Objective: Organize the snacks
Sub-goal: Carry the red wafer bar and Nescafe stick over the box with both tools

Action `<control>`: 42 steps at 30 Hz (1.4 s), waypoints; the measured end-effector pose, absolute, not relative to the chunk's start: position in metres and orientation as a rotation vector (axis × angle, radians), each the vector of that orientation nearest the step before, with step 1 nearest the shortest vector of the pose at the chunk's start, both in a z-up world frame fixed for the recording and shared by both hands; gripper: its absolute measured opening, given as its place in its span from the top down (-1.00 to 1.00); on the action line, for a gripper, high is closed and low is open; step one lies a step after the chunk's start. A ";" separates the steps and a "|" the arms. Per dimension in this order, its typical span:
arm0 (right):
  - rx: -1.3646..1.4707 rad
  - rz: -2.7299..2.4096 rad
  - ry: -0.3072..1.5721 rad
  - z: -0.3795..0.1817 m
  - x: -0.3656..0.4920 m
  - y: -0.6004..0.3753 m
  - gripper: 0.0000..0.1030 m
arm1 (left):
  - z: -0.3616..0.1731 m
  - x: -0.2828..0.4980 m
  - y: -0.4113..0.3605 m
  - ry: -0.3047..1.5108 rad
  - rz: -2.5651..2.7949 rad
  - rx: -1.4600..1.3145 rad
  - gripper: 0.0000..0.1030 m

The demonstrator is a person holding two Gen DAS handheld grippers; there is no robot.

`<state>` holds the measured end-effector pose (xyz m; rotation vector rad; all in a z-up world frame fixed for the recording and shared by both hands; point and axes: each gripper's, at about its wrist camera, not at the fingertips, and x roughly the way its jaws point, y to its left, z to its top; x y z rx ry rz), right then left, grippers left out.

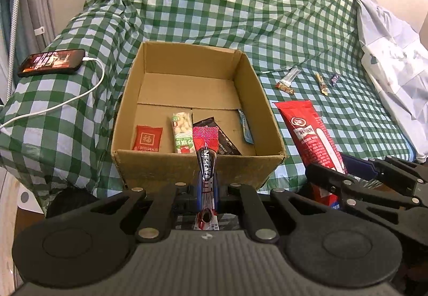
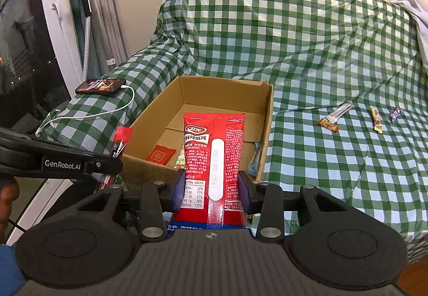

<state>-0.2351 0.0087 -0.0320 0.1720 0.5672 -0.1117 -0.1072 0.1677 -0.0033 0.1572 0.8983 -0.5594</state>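
The right gripper [image 2: 211, 189] clamps a red packet [image 2: 214, 162] at centre frame, before the box [image 2: 267, 119]; phone [image 2: 101, 86] at left.

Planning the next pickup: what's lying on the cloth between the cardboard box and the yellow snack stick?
In the right wrist view, one silver-and-red wrapper lies on the checked cloth between cardboard box and yellow snack stick.

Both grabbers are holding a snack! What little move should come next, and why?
Probably ease the left gripper forward over the cardboard box and let go. Its Nescafe stick already pokes over the near wall, and four snacks lie inside. The right gripper, clamped on the red snack packet, can follow; three small snacks wait on the checkered cloth.
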 end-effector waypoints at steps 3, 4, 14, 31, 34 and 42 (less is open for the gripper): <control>0.160 -0.110 0.567 -0.030 -0.234 0.012 0.18 | -0.004 -0.107 0.169 0.903 -0.554 0.156 0.83; 0.158 -0.111 0.568 -0.030 -0.234 0.012 0.18 | -0.004 -0.107 0.170 0.904 -0.554 0.155 0.83; 0.160 -0.108 0.592 -0.034 -0.230 0.012 0.18 | -0.010 -0.103 0.170 0.925 -0.547 0.159 0.83; 0.170 -0.097 0.662 -0.051 -0.213 0.006 0.18 | -0.032 -0.085 0.165 0.992 -0.533 0.169 0.83; 0.172 -0.096 0.677 -0.055 -0.209 0.006 0.18 | -0.037 -0.081 0.164 1.007 -0.532 0.169 0.83; 0.183 -0.100 0.714 -0.065 -0.197 0.003 0.18 | -0.048 -0.067 0.161 1.040 -0.521 0.167 0.83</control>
